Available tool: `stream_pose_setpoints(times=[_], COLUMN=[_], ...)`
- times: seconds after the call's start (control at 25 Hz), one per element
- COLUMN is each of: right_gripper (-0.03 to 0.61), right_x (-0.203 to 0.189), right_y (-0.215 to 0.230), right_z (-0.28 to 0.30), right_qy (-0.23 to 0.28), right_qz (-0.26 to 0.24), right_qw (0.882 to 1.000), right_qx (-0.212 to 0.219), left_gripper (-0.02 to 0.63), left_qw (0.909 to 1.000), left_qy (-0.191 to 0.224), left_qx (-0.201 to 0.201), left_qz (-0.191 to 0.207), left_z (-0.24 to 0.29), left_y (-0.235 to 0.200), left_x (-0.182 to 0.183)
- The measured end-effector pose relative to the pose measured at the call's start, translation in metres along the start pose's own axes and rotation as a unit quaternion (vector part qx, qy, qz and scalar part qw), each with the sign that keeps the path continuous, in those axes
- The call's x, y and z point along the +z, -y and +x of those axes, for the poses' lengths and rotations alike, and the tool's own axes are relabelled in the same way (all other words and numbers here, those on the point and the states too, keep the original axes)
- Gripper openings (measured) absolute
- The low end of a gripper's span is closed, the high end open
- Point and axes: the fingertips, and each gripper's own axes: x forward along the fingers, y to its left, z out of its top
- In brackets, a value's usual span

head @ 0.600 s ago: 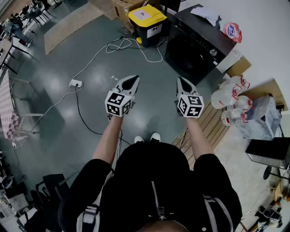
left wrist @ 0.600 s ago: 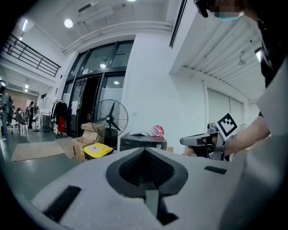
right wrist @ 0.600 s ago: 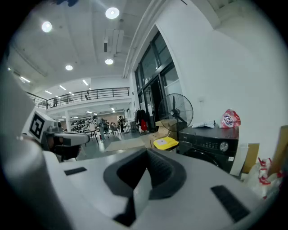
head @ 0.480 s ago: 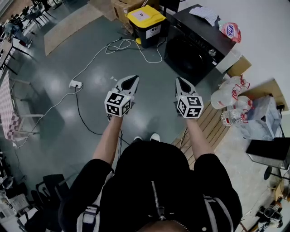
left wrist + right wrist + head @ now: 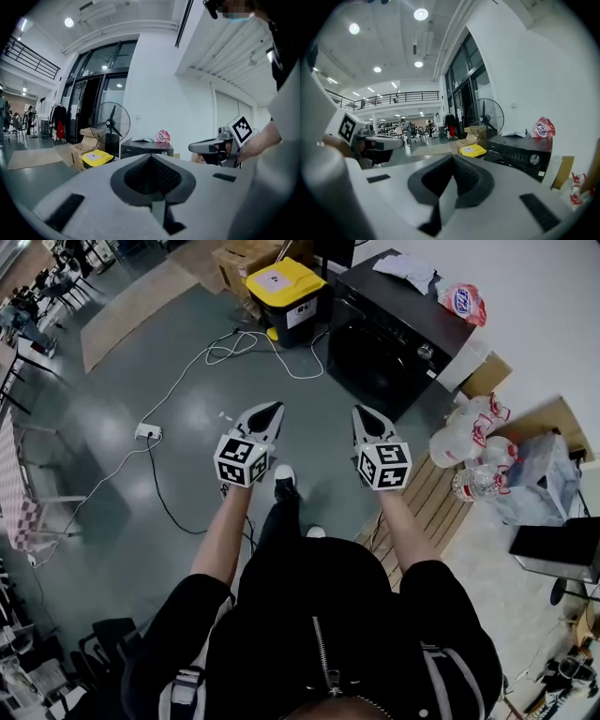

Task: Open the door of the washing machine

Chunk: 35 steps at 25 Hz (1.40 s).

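The black washing machine (image 5: 389,334) stands against the white wall at the upper right of the head view, its door closed. It also shows small ahead in the left gripper view (image 5: 146,149) and at the right of the right gripper view (image 5: 520,157). My left gripper (image 5: 267,413) and right gripper (image 5: 364,416) are held side by side above the grey floor, well short of the machine. Both are shut with nothing between the jaws, as the left gripper view (image 5: 152,157) and the right gripper view (image 5: 452,159) show.
A yellow-lidded black bin (image 5: 277,292) sits left of the machine, with cardboard boxes behind. White cables (image 5: 197,362) and a power strip (image 5: 147,432) lie on the floor. Water bottles (image 5: 469,442) and a wooden pallet (image 5: 427,488) are at the right. A pink bag (image 5: 457,301) lies on the machine.
The person has stepped forward, one foot now showing between the grippers. The machine and bin have shifted slightly left in view. Both grippers stay shut and side by side.
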Motion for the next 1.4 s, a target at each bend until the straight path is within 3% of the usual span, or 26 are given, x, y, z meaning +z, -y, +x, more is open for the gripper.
stream_pose_setpoints(times=[0.48,0.88,1.4], right_gripper=[0.005,0.005,0.005], right_x=[0.023,0.053,0.036], right_y=[0.084,0.172,0.254], right_z=[0.105,0.222,0.25], right_qy=[-0.002,-0.006,-0.004], right_qz=[0.015,0.062,0.103], right_qw=[0.998,0.984,0.959], right_qx=[-0.065,-0.165,-0.263], left_gripper=[0.003,0.003,0.005], left_qw=[0.9981,0.9843,0.9626], left_qy=[0.0,-0.059,-0.087], left_qx=[-0.061,-0.164,-0.251], left_qz=[0.01,0.028,0.055], left_z=[0.147,0.309,0.447], left_y=[-0.084,-0.174,-0.188], left_x=[0.022,0.015,-0.003])
